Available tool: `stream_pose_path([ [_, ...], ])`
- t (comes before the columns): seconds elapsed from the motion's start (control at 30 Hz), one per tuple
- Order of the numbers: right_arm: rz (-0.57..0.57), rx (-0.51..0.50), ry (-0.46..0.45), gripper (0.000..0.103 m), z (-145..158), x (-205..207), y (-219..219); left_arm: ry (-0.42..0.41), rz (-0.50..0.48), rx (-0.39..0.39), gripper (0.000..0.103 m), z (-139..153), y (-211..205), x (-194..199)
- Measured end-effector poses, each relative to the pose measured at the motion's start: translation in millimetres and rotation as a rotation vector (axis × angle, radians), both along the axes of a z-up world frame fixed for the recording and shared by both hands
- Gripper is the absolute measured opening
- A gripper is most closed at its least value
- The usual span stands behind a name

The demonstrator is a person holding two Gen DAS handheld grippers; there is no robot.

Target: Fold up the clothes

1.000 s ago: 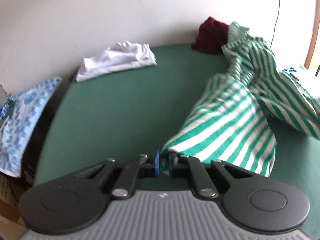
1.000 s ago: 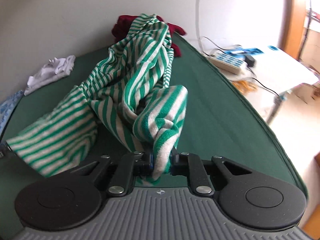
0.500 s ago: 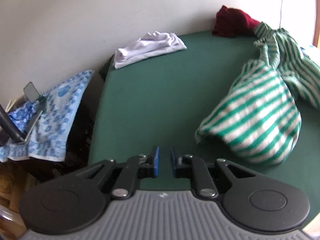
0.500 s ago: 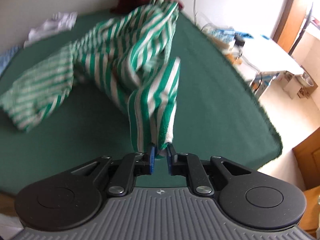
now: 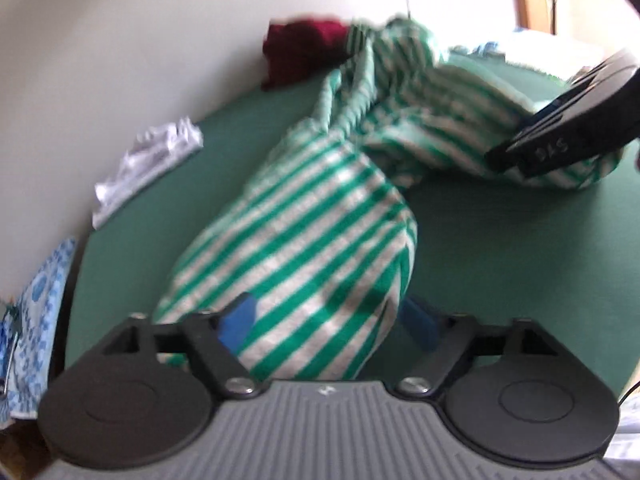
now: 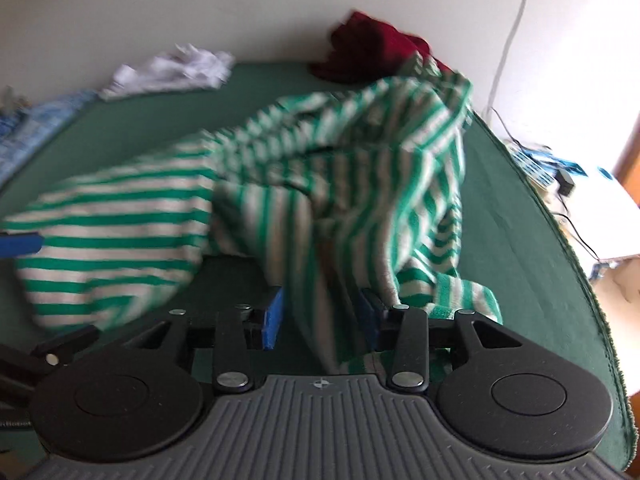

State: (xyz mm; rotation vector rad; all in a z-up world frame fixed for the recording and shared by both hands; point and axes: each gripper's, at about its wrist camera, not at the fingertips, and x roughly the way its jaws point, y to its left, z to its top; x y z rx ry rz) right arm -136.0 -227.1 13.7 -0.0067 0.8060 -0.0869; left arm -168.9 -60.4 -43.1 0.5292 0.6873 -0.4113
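Bunching up across the green tabletop (image 5: 500, 248), the striped garment (image 5: 304, 240) lies crumpled and twisted, with no flat panel and no clean fold showing anywhere. One end of it sits between the jaws of my left gripper (image 5: 326, 326), which stand wide apart around the cloth, not pinching it. Another bundle of the same garment (image 6: 340, 184) runs between the jaws of my right gripper (image 6: 320, 322), also parted, with cloth draped loosely through the gap. Both views are blurred, so I cannot say which seam or hem each gripper has. I judge the folding barely begun: the piece needs gripping, spreading flat, then folding. Beyond it, a dark red garment (image 6: 368, 52) lies at the far edge by the wall, and a white one (image 5: 148, 168) is off to the side, neither visibly folded.
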Motion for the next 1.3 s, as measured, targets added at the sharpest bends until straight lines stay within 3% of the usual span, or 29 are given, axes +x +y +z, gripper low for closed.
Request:
stream_pose_path([
  [0.07,-0.006,0.035,0.009,0.04,-7.9,1.4,-7.1,0.022,0.047,-0.041,0.073,-0.6,6.4,7.2],
  [0.1,0.004,0.03,0.003,0.036,-8.5,-0.4,-7.5,0.041,0.078,-0.064,0.068,0.6,10.9,12.1],
  [0.13,0.017,0.027,0.003,0.019,-8.9,-1.9,-7.2,0.05,0.126,-0.076,0.058,2.3,16.9,17.3],
  [0.17,0.035,0.034,0.016,0.01,-8.5,-3.1,-5.8,0.057,0.18,-0.083,0.054,4.1,23.6,22.4],
  [0.2,0.047,0.06,0.03,0.006,-6.8,-5.0,-5.5,0.06,0.228,-0.089,0.038,7.1,31.2,26.5],
  [0.23,0.059,0.101,0.049,0.006,-5.4,-7.3,-5.1,0.062,0.273,-0.095,0.019,10.4,39.1,30.0],
  [0.33,0.14,0.128,0.059,0.006,-0.2,-20.5,7.3,0.074,0.371,-0.172,0.013,30.2,72.8,33.6],
  [0.37,0.178,0.145,0.072,0.001,0.9,-25.1,11.0,0.061,0.409,-0.194,0.012,40.6,87.2,32.3],
  [0.4,0.221,0.19,0.097,0.0,1.2,-29.4,13.4,0.045,0.446,-0.197,0.01,47.8,100.1,31.4],
  [0.43,0.272,0.289,0.145,0.0,-0.6,-33.6,13.4,0.03,0.481,-0.193,0.0,53.5,112.3,30.6],
  [0.47,0.315,0.352,0.182,0.0,-3.3,-39.2,16.6,0.014,0.516,-0.189,0.0,59.2,124.4,29.9],
  [0.5,0.341,0.337,0.183,0.0,-3.0,-44.8,22.0,-0.001,0.551,-0.184,0.0,64.9,136.5,29.1],
  [0.6,0.315,0.165,0.048,0.002,13.1,-56.6,29.1,0.026,0.574,-0.175,0.0,71.4,162.9,27.4],
  [0.63,0.3,0.126,0.007,0.007,18.3,-57.5,29.4,0.031,0.559,-0.176,0.003,72.5,165.4,24.7],
  [0.67,0.273,0.128,-0.025,0.019,23.4,-51.8,25.3,0.026,0.525,-0.169,0.005,73.1,161.7,19.8],
  [0.7,0.243,0.127,-0.051,0.031,27.3,-44.6,21.3,0.017,0.483,-0.158,0.016,73.5,155.3,14.1],
  [0.73,0.207,0.115,-0.062,0.052,28.4,-34.1,18.0,0.009,0.435,-0.153,0.042,72.0,144.1,8.4],
  [0.77,0.172,0.102,-0.072,0.063,27.5,-23.7,16.2,0.0,0.383,-0.15,0.057,69.6,130.9,2.8],
  [0.8,0.145,0.097,-0.081,0.066,25.6,-13.5,15.9,-0.008,0.332,-0.147,0.076,67.2,117.7,-2.8],
  [0.83,0.117,0.088,-0.083,0.067,22.5,-3.4,15.7,-0.017,0.281,-0.144,0.08,64.9,104.4,-8.5],
  [0.97,0.038,0.059,-0.02,0.066,-2.4,29.3,16.1,-0.039,0.11,-0.061,0.079,39.4,49.3,-13.7],
  [1.07,0.024,0.023,-0.011,0.067,-15.0,35.8,22.2,-0.021,0.097,-0.007,0.047,20.8,28.6,3.0],
  [1.1,0.025,-0.008,-0.023,0.063,-16.9,34.3,25.7,-0.004,0.109,-0.023,0.037,20.2,30.6,8.4],
  [1.13,0.021,-0.038,-0.029,0.052,-17.9,32.1,27.7,0.013,0.122,-0.038,0.029,19.6,32.5,13.7],
  [1.17,0.016,-0.053,-0.026,0.035,-17.5,30.2,27.4,0.03,0.134,-0.054,0.025,19.1,34.4,19.0],
  [1.23,0.006,-0.075,-0.019,0.016,-16.5,25.8,26.5,0.064,0.159,-0.086,0.021,17.9,38.3,29.7],
  [1.3,-0.002,-0.048,-0.008,0.012,-14.9,19.3,23.6,0.098,0.184,-0.118,0.02,16.7,42.2,40.4],
])
